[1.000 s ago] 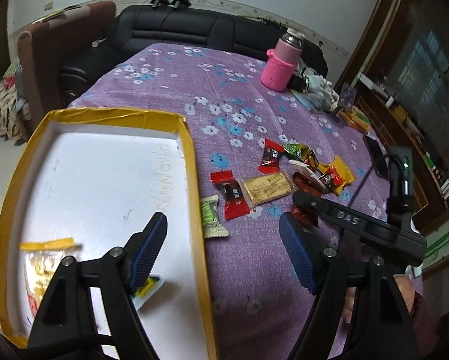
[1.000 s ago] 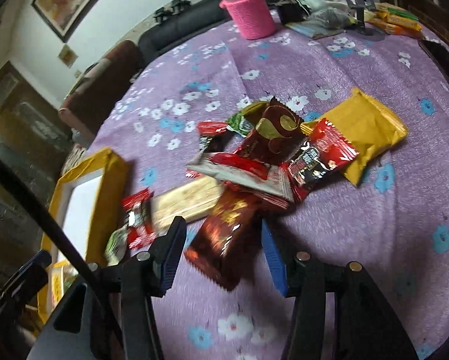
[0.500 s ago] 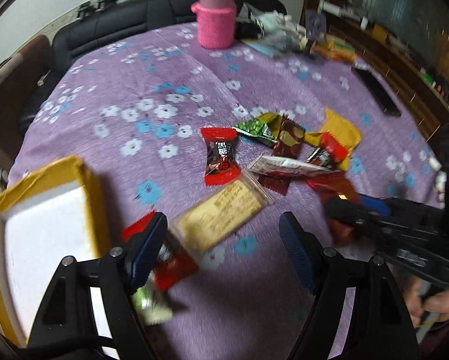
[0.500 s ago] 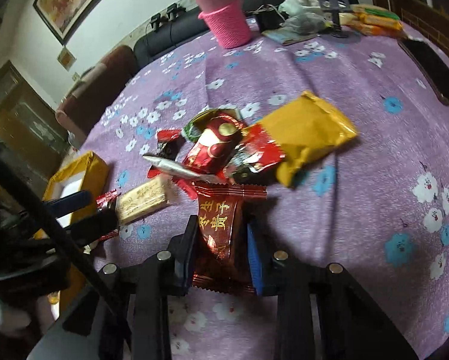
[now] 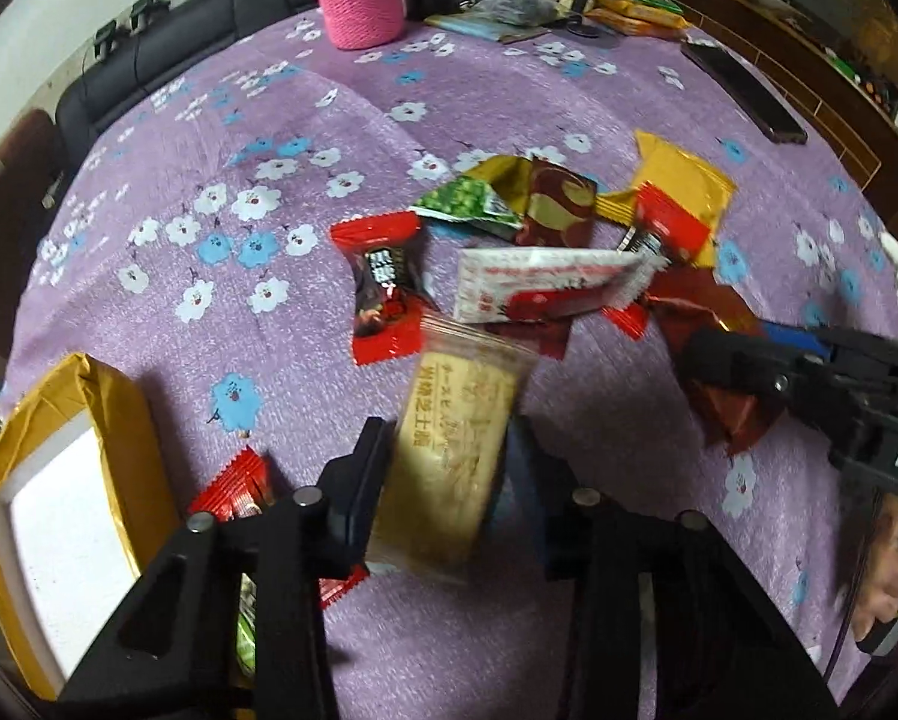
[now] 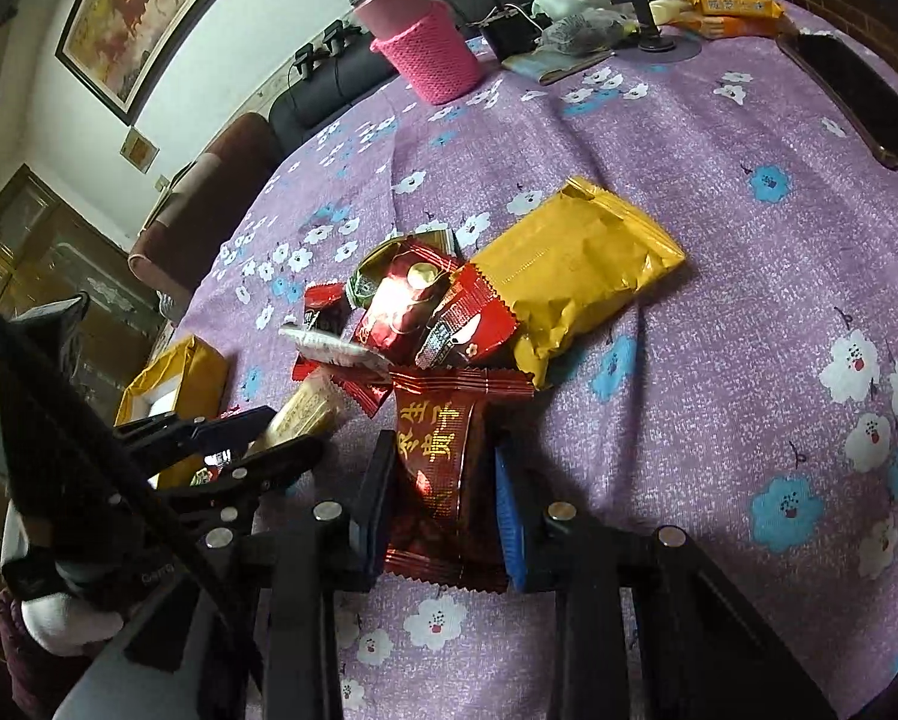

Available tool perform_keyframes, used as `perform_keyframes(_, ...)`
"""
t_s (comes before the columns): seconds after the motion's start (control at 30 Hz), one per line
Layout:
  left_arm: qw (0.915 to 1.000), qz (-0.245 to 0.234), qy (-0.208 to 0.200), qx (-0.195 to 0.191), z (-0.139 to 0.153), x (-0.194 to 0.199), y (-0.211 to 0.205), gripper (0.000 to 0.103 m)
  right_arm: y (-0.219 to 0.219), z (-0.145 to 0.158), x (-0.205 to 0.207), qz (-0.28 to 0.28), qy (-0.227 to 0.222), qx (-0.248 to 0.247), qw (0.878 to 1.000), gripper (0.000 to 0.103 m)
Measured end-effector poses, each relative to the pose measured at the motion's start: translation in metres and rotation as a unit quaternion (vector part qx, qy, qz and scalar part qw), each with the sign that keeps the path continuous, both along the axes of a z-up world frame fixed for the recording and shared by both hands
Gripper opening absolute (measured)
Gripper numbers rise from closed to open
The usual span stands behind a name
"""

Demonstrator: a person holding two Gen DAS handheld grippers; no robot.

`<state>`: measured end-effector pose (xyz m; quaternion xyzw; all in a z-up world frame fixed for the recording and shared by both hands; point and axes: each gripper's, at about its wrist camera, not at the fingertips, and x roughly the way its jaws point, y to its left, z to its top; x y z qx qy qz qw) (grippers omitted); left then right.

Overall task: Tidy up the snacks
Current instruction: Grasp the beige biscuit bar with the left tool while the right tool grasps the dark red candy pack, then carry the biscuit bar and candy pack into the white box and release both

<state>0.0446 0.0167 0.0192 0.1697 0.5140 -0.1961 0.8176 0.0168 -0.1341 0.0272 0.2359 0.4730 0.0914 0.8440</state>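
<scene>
Purple floral cloth covers the surface [image 5: 305, 138], and from the left wrist view we see our left gripper [image 5: 443, 480] with its fingers closing on a tan biscuit packet [image 5: 454, 450]; the packet sits between them, tilted and blurred, so we judge the grip is only just forming. Behind it lie a red candy [image 5: 386, 288], a white-and-red wrapper [image 5: 544, 291] and a yellow packet [image 5: 682, 186], all crowded together. At the left edge is the yellow-rimmed box [image 5: 119, 426], near the gripper, with a small red packet [image 5: 233, 486] just beside its rim. If we lift before the fingers settle, the slick packet could slide out or swing. Its far end lies close under the white-and-red wrapper, which might drag along.

From the right wrist view, our right gripper [image 6: 443, 486] has its fingers clamped on a dark red packet [image 6: 440, 468] with gold lettering, whose top edge touches the pile of snacks [image 6: 425, 312]. The grip sits low on the wrapper, so the loose upper part could flop or snag the red sachet [image 6: 469, 324] above it. Our left gripper [image 6: 221, 450] works close by on the left, toward the box [image 6: 173, 378]. Carrying both packets there at once risks the two tools colliding or a packet catching the box rim.
</scene>
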Motion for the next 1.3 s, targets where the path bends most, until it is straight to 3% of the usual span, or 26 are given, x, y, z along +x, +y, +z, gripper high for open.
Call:
perform_keyframes(0.1,1.0,0.004,-0.008,0.0,0.0,0.0,0.0,0.045,0.002,0.001,0.0,0.001,-0.003,-0.007,1.0,0.029)
perform_keyframes(0.17,0.9997,0.019,-0.013,-0.002,0.0,0.002,0.003,0.058,0.003,0.001,-0.001,0.002,-0.004,-0.012,1.0,0.029)
perform_keyframes(0.23,0.9994,0.028,-0.014,-0.012,-0.003,0.003,0.006,0.06,0.005,0.001,-0.001,0.002,-0.006,-0.016,1.0,0.029)
perform_keyframes(0.33,0.9991,0.028,-0.012,-0.029,-0.001,-0.002,0.005,0.035,0.007,0.002,-0.001,0.005,-0.01,-0.025,1.0,0.029)
perform_keyframes(0.43,0.9986,0.037,-0.033,-0.02,0.001,-0.011,0.001,0.035,0.01,0.003,-0.001,0.011,-0.014,-0.026,0.999,0.029)
perform_keyframes(0.67,0.9938,0.077,-0.046,-0.065,0.018,-0.038,0.019,0.035,0.021,0.012,-0.006,0.028,-0.045,-0.034,0.998,0.029)
perform_keyframes(0.9,0.9809,0.135,-0.082,-0.113,0.044,-0.082,0.054,0.035,0.031,0.018,-0.011,0.04,-0.073,-0.044,0.996,0.029)
perform_keyframes(1.07,0.9708,0.171,-0.125,-0.112,0.057,-0.111,0.08,0.035,0.04,0.016,-0.014,0.042,-0.082,-0.061,0.994,0.029)
perform_keyframes(1.3,0.954,0.226,-0.155,-0.122,0.069,-0.134,0.13,0.035,0.062,0.025,-0.028,0.049,-0.093,-0.098,0.99,0.029)
